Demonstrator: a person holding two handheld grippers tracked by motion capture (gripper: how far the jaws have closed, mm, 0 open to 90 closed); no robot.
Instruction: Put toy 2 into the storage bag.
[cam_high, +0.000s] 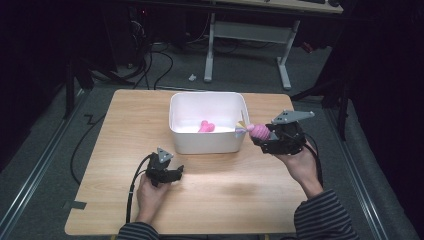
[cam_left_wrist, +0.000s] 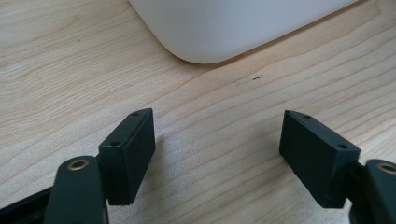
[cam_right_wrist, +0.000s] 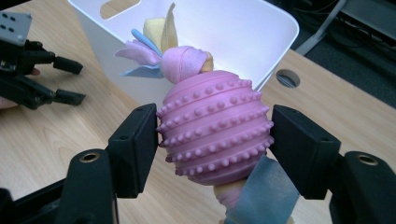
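A pink knobbly ball toy (cam_right_wrist: 215, 126) with pastel fabric strips at both ends sits between the pads of my right gripper (cam_right_wrist: 215, 142), which is shut on it. In the high view this toy (cam_high: 259, 131) hangs above the table at the right side of the white bin (cam_high: 207, 142), level with its rim. Another pink object (cam_high: 206, 126) lies inside the bin. My left gripper (cam_high: 176, 172) rests low on the wooden table in front of the bin, open with nothing between its pads (cam_left_wrist: 133, 149). The bin's rounded corner (cam_left_wrist: 233, 23) is just ahead of it.
The wooden table (cam_high: 225, 195) has bare room in front of the bin and a cable hole (cam_right_wrist: 286, 78) on its right part. Cables and a white desk frame (cam_high: 247, 35) stand on the floor beyond. A strip of tape (cam_high: 75, 205) marks the near left corner.
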